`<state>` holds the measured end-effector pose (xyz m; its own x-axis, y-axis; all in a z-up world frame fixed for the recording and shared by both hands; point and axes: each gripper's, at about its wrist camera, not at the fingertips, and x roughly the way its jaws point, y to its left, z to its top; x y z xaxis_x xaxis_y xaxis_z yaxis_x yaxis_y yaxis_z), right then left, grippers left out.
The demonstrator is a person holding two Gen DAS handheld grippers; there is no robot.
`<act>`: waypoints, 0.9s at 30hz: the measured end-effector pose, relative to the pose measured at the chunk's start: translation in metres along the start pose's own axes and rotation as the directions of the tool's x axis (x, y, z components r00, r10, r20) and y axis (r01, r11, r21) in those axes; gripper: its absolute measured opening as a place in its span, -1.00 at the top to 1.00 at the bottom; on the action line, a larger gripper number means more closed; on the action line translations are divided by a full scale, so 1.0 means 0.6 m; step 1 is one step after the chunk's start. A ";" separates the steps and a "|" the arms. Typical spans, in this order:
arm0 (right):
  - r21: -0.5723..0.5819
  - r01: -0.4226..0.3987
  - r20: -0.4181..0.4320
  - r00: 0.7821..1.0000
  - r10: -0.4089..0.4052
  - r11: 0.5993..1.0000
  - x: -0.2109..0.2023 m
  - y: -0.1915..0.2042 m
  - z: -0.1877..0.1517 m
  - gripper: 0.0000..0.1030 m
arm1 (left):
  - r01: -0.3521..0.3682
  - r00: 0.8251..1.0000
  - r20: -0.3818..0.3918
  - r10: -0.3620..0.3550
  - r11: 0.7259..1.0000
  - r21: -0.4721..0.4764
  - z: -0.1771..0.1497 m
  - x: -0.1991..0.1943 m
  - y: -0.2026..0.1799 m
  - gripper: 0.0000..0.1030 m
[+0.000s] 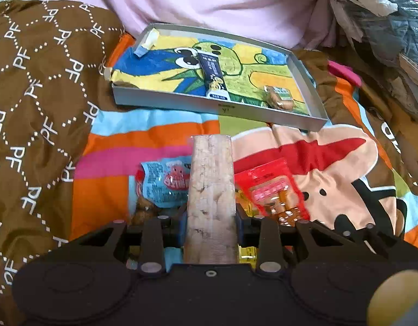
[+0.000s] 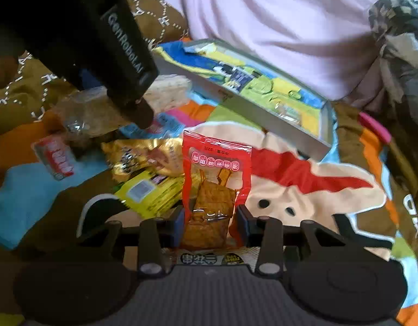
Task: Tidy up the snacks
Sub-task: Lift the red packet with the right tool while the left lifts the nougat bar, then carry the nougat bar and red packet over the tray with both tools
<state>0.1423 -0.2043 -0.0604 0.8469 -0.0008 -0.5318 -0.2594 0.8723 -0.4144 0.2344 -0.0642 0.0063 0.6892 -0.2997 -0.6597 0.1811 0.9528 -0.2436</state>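
Left gripper [image 1: 211, 224] angled down toward the grey tray [image 1: 181, 102], fingers clamped on a pale rice-cracker pack [image 1: 211, 190] short of the tray. Right gripper [image 2: 211, 224] tilted down, fingers drawn in against a red snack packet [image 2: 213, 187], also short of the tray. Only the right view shows the gold packet [image 2: 138, 160] and yellow-green packet [image 2: 151, 193]; only the left clearly shows a dark blue bar [image 1: 213, 77] inside the tray.

Home bedroom, bed under a cartoon-print quilt [image 1: 304, 163], pink bedding [image 1: 209, 2] bunched behind, brown monogram blanket [image 1: 40, 81]
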 end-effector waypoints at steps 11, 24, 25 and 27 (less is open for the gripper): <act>0.018 0.115 0.135 0.984 -0.116 0.993 0.014 -0.036 0.023 0.14 | -0.073 0.996 0.056 0.073 0.997 0.003 0.051 0.011 -0.022 0.31; 0.021 0.285 0.319 0.907 -0.276 0.958 0.089 -0.102 0.076 0.13 | -0.106 0.977 0.179 0.112 0.993 -0.046 0.156 0.080 -0.064 0.31; 0.029 0.287 0.322 0.904 -0.281 0.957 0.099 -0.109 0.079 0.12 | -0.106 0.976 0.185 0.113 0.993 -0.050 0.166 0.089 -0.067 0.31; 0.048 0.288 0.325 0.901 -0.288 0.956 0.119 -0.120 0.083 0.12 | -0.096 0.974 0.201 0.107 0.993 -0.063 0.188 0.109 -0.072 0.31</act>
<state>0.2446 -0.2427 -0.0315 0.9884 -0.0929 -0.1200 0.0182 0.8576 -0.5139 0.3507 -0.1194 0.0538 0.8315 -0.1798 -0.5256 0.0693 0.9723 -0.2231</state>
